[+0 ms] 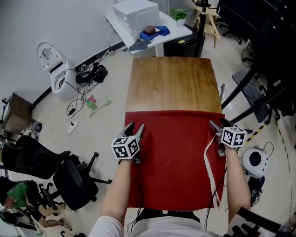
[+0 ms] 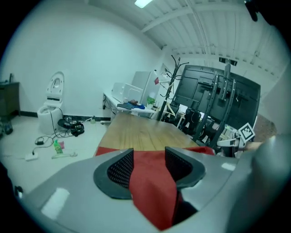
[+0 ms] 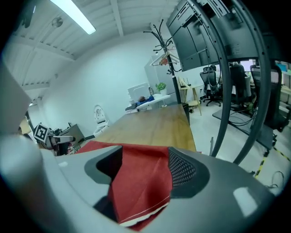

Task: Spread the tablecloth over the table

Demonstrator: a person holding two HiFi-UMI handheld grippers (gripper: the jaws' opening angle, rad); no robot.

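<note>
Well off to the left of the left gripper [image 1: 134, 128] we see a white toilet [image 1: 52, 67], a tangle of cables [image 1: 85, 76] on the pale floor, and black office chairs [image 1: 44, 164] nearer to us. Ahead of both grippers runs the wooden table [image 1: 173, 83], its far half bare. Past its far end stands a white side table [image 1: 155, 34] carrying a white box [image 1: 136, 14]. To the right of the right gripper [image 1: 220, 125] rise dark stand frames [image 1: 259, 78].

Each gripper's cube bears black-and-white square markers.

The red tablecloth [image 1: 173, 157] covers the table's near half; its far edge lies just ahead of both grippers' tips. The left gripper's jaws stand wide apart at the cloth's left edge, with a fold of it lying loose between them. The right gripper's jaws are equally wide at the right edge, with the cloth's white-trimmed hem slack between them.
</note>
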